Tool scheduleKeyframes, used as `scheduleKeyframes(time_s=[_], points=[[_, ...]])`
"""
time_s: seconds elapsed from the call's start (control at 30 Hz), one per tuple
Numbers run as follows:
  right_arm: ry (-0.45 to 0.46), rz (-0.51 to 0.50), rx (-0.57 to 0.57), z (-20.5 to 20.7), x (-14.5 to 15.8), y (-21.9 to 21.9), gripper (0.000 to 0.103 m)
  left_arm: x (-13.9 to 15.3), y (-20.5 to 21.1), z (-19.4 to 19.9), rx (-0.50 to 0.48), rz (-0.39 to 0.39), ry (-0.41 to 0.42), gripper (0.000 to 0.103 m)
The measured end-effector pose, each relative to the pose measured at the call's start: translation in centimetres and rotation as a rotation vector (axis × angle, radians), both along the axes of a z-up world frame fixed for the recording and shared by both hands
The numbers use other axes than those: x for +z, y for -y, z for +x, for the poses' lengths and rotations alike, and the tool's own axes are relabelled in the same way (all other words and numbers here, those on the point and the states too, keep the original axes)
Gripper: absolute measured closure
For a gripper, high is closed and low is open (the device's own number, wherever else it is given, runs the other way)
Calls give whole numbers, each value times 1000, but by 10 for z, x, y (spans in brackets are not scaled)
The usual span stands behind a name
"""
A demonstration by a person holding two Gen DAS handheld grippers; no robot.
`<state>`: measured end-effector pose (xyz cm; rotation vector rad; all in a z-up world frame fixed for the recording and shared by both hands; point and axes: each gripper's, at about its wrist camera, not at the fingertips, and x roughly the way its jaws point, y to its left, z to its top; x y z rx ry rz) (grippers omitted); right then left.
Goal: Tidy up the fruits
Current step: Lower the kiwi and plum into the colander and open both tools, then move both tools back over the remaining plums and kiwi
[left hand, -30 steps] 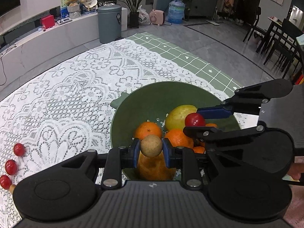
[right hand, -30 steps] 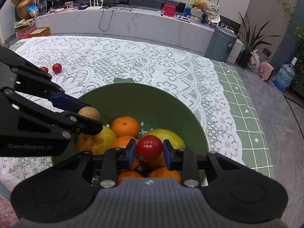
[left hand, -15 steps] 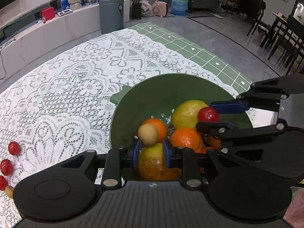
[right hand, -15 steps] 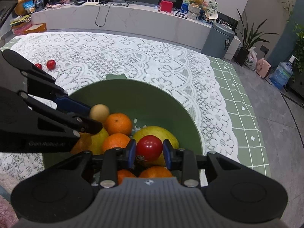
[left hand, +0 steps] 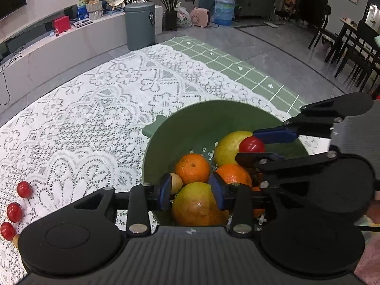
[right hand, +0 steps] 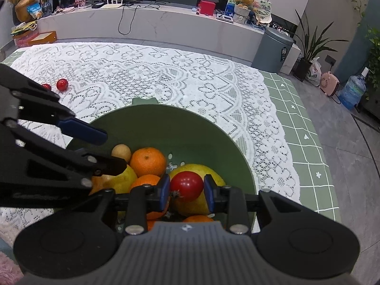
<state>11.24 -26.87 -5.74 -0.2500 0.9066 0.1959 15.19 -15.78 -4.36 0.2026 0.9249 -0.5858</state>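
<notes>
- The left gripper (left hand: 192, 190) has just been opening; its jaws stand moderately apart with nothing gripped. The small tan fruit (left hand: 176, 182) sits loose by the left pad, against the near-left wall of the green bowl (left hand: 213, 111).
- The right gripper (right hand: 186, 191) is nearly closed, pinching the red cherry tomato (right hand: 186, 185) above the bowl's pile.
- The bowl holds two oranges (right hand: 147, 162), a yellow-green fruit (right hand: 213, 173) and a mango (left hand: 197, 204).
- To finish well, I judge the tomato should be lowered into a hollow between the fruits before it is let go, so it cannot roll out.
- Lift the left gripper straight up, clear of the tan fruit.
- Three more tomatoes (left hand: 14, 211) wait on the lace cloth (left hand: 83, 118), far left.
</notes>
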Motion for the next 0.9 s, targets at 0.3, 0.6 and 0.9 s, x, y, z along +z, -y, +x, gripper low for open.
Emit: scheduleKeyframes(time_s=[0.3, 0.6, 0.9], points=[[-3, -25, -4, 0, 2, -5, 69, 17, -11, -10, 13, -31, 32, 51], [52, -44, -22, -7, 17, -12, 48, 30, -26, -20, 37, -50, 75, 47], [120, -24, -2, -16, 34, -35, 33, 40, -57, -31, 117, -39, 124, 46]])
